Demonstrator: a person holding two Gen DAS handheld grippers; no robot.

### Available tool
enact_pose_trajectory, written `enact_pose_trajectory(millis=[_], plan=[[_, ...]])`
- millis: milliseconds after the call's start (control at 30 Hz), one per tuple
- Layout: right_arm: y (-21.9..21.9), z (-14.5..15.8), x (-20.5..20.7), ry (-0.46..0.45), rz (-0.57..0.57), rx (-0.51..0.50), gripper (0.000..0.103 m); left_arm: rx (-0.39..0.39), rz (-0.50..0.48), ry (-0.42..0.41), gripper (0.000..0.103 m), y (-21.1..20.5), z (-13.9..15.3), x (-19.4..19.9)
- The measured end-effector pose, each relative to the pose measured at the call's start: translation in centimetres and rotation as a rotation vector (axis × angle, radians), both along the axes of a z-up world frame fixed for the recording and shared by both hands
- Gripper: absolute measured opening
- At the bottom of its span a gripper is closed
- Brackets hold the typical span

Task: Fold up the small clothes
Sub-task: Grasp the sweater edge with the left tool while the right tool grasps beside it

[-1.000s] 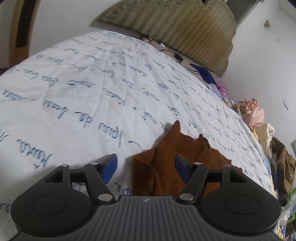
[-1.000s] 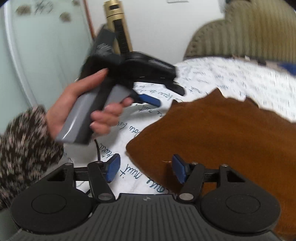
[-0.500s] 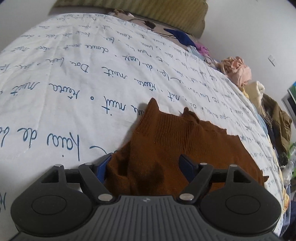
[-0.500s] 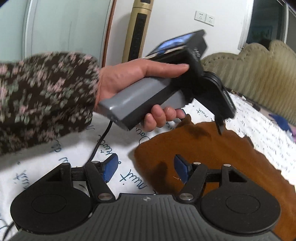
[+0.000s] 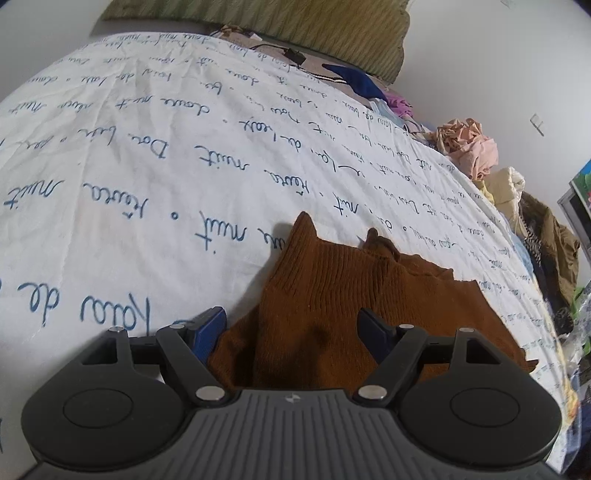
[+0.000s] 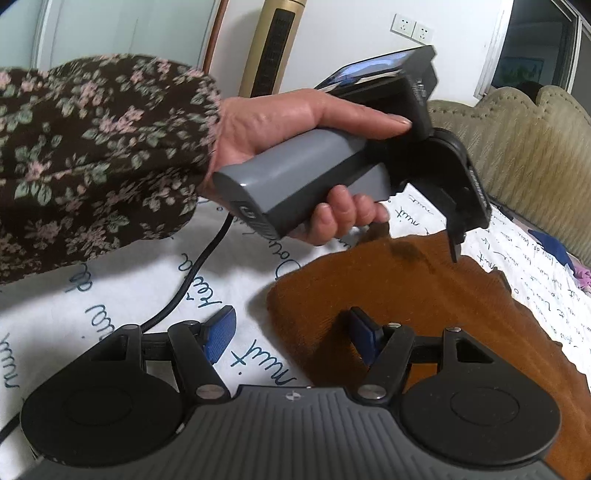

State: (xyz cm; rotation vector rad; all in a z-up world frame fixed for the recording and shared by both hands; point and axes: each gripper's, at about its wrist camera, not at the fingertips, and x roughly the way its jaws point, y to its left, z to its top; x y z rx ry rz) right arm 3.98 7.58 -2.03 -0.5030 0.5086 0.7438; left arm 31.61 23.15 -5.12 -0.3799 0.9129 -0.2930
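A small brown knitted garment (image 5: 354, 295) lies flat on the white bed sheet (image 5: 147, 184) with blue handwriting. My left gripper (image 5: 291, 328) is open, its blue pads on either side of the garment's near corner. In the right wrist view the same garment (image 6: 424, 302) lies ahead. My right gripper (image 6: 291, 334) is open over the garment's near edge, the left pad over the sheet, the right pad over the cloth. The left gripper (image 6: 452, 236) also shows there, held in a hand with a floral sleeve, its tips pointing down at the garment's far edge.
A pile of mixed clothes (image 5: 469, 147) runs along the bed's far right side. An olive upholstered headboard (image 5: 258, 26) stands at the back. A black cable (image 6: 192, 280) trails over the sheet. A gold tower fan (image 6: 273, 48) stands by the wall.
My left gripper has come down and forward onto the garment's corner, so cloth now lies between its pads. The right gripper has closed in on the garment's near edge.
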Motion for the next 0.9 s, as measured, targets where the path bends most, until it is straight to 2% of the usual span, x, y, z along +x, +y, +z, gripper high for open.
enact_pose_trajectory(millis=[300, 400, 500, 600, 733, 800, 900], plan=[[-0.3, -0.2, 0.6, 0.036, -0.016, 0.018, 0.058, 0.193, -0.020, -0.033, 0.077, -3.2, -0.1, 0.0], [-0.4, -0.1, 0.8, 0.035, -0.020, 0.020, 0.056, 0.224, -0.008, -0.038, 0.076, -3.8, -0.2, 0.0], [-0.4, -0.1, 0.5, 0.031, -0.031, 0.026, 0.048, 0.262, 0.004, -0.038, 0.068, -4.0, -0.2, 0.0], [-0.5, -0.1, 0.6, 0.020, -0.039, 0.016, 0.039, 0.279, 0.022, -0.032, 0.053, -4.0, -0.2, 0.2], [-0.9, 0.1, 0.7, 0.028, -0.044, 0.030, 0.027, 0.249, 0.050, -0.018, 0.028, -3.3, -0.2, 0.4], [-1.1, 0.3, 0.7, 0.028, -0.041, 0.038, 0.020, 0.231, 0.058, -0.011, 0.020, -3.2, -0.1, 0.3], [-1.5, 0.7, 0.8, 0.040, -0.037, 0.055, 0.017, 0.223, 0.073, 0.000, 0.012, -3.4, 0.1, 0.3]])
